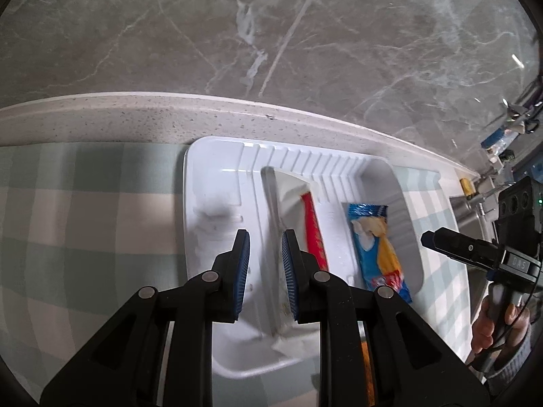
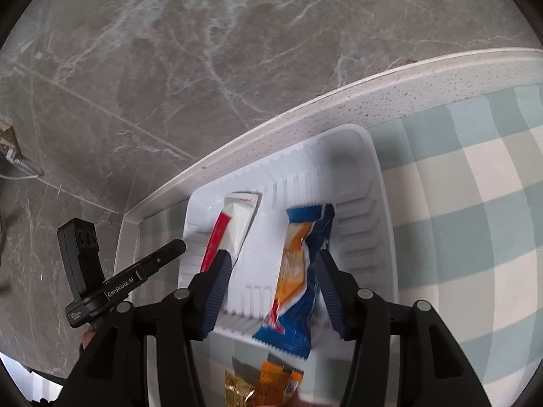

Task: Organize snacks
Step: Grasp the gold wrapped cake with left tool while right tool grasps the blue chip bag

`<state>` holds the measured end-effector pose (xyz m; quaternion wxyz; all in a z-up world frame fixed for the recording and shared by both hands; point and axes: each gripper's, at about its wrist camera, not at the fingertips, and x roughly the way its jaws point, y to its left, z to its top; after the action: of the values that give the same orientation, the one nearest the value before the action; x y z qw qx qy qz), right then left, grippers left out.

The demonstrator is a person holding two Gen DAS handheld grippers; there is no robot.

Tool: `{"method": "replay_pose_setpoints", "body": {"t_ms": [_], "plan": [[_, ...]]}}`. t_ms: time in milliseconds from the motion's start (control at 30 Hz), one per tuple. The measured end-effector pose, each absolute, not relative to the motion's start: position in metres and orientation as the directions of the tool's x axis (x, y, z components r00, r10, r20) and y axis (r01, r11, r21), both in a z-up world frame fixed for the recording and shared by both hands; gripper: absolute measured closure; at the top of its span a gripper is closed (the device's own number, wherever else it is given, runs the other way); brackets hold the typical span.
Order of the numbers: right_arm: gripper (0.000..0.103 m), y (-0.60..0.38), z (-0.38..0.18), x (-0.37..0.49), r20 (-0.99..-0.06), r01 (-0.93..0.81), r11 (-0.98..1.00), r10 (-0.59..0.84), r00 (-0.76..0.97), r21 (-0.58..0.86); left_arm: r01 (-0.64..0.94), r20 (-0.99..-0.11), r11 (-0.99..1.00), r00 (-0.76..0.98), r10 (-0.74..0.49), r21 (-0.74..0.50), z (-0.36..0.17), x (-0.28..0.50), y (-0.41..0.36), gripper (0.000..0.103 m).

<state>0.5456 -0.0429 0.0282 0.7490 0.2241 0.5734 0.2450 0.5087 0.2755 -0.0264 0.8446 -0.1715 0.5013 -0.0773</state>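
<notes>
Snacks sit in a white plastic tray [image 1: 217, 176] on the table, w/ a green-and-white checked cloth [image 1: 85, 203] under it and a marble wall behind.

Largest first: the tray, ribbed walls, lies close to the table's speckled back edge. In it, two packets lie side by side, apart: a white-and-red packet [image 1: 305, 210] and a blue-and-orange packet [image 2: 298, 261]. At the tray's near edge, orange and gold wrappers [image 2: 268, 383] show, blurred; can't tell if in or out of the tray.

Left gripper [image 1: 266, 271] hovers over the white-and-red packet, jaws a little apart, straddling its edge but not pinching it. Right gripper [image 2: 271, 288] hangs over the blue-and-orange packet, jaws wide apart, holding nothing; the packet looks to rest in the tray, though contact w/ the jaws can't be told for sure.

Step in hand, prob.: laying packets into the tray in a row. Next move likely calls for lifting clear w/o dragging the packets, then reaching for the orange/gold wrappers.
</notes>
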Motion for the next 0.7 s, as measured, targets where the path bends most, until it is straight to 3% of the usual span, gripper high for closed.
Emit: {"method": "replay_pose_setpoints", "body": {"t_ms": [400,700], "plan": [[0.041,-0.056,0.068,0.467,-0.768,-0.203,0.81,0.586,0.258,0.55,0.057,-0.807,0.924,0.468,-0.36,-0.379,-0.001,0.427,0.238,0.084],[0.038,-0.066,0.066,0.385,-0.854,-0.286,0.878,0.455,0.253,0.383,0.109,-0.85,0.917,0.347,-0.396,-0.383,-0.033,0.37,0.194,0.084]]}}
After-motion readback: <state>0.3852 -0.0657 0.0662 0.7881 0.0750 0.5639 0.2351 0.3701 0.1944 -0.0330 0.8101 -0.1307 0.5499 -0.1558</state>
